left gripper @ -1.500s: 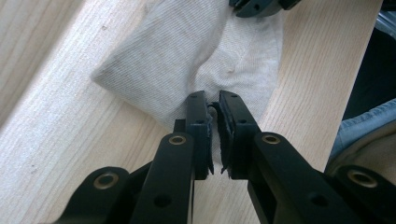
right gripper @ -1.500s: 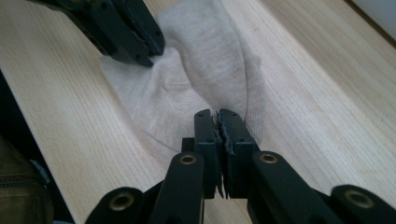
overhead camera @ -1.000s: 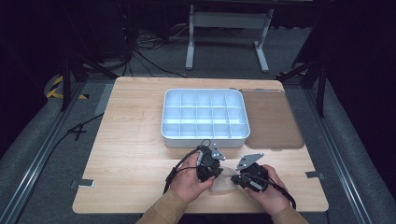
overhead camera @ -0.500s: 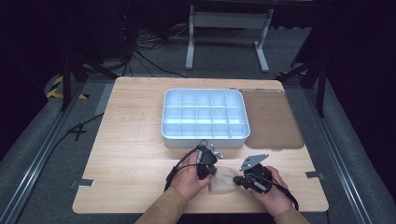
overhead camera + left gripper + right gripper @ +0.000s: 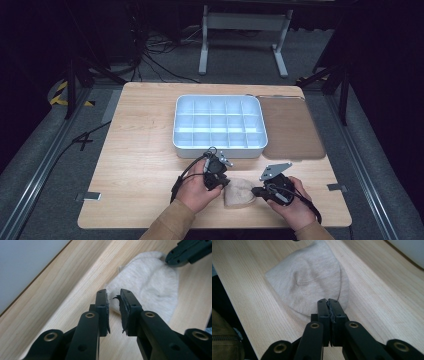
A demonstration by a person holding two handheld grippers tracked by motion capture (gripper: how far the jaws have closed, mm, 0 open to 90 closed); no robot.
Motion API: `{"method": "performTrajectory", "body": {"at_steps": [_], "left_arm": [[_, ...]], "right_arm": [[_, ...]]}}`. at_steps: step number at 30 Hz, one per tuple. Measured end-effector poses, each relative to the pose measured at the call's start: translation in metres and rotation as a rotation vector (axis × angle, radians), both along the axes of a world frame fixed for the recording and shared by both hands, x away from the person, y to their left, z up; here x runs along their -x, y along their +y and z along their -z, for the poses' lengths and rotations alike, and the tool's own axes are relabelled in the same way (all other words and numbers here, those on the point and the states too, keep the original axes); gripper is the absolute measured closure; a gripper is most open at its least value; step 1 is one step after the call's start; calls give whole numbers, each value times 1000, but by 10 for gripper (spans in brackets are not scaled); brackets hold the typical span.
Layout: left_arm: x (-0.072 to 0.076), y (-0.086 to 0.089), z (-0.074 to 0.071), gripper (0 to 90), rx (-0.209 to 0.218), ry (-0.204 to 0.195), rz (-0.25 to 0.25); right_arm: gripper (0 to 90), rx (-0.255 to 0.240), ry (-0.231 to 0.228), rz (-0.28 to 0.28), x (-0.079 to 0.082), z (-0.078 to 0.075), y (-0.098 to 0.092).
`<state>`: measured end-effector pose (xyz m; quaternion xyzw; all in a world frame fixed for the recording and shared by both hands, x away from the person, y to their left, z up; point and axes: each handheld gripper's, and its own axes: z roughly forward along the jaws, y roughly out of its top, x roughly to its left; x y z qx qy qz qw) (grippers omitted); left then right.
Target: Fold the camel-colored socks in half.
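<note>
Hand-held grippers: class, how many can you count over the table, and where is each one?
2. The left hand-held gripper sits at the left edge of the beige cloth; the right hand-held gripper sits at its right edge, both near the table's front.

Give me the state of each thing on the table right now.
Left gripper: open, at the cloth's edge.
Right gripper: shut on the cloth's edge.
Beige cloth: folded, lying on the table.
Compartment tray: compartments look empty.
Brown mat: flat beside the tray.
</note>
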<state>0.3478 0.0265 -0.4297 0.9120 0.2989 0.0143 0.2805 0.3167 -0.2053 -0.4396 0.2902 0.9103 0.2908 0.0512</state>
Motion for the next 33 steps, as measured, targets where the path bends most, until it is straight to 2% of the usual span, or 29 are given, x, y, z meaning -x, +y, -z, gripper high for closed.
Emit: {"method": "performTrajectory", "body": {"at_steps": [5,8,12,16,21,25,29,33], "left_arm": [[2,9,-3,759,6,15,21],[3,12,-2,733,-1,41,26],[1,17,4,704,-67,85,52],[1,17,8,719,-87,119,88],[3,10,13,707,-96,116,129],[3,7,16,704,-101,118,134],[3,3,19,719,-101,114,145],[1,2,19,741,-105,116,152]], "right_arm": [[893,-42,4,2,-1,-8,1],[893,-60,9,-8,-1,-9,7],[894,-70,23,-23,-2,-7,15],[894,-60,35,-36,-4,-2,22],[896,-4,53,-32,-7,11,27],[899,-18,72,-34,-9,12,25],[900,-2,52,-41,-7,12,26],[900,-9,45,-48,-7,13,25]]}}
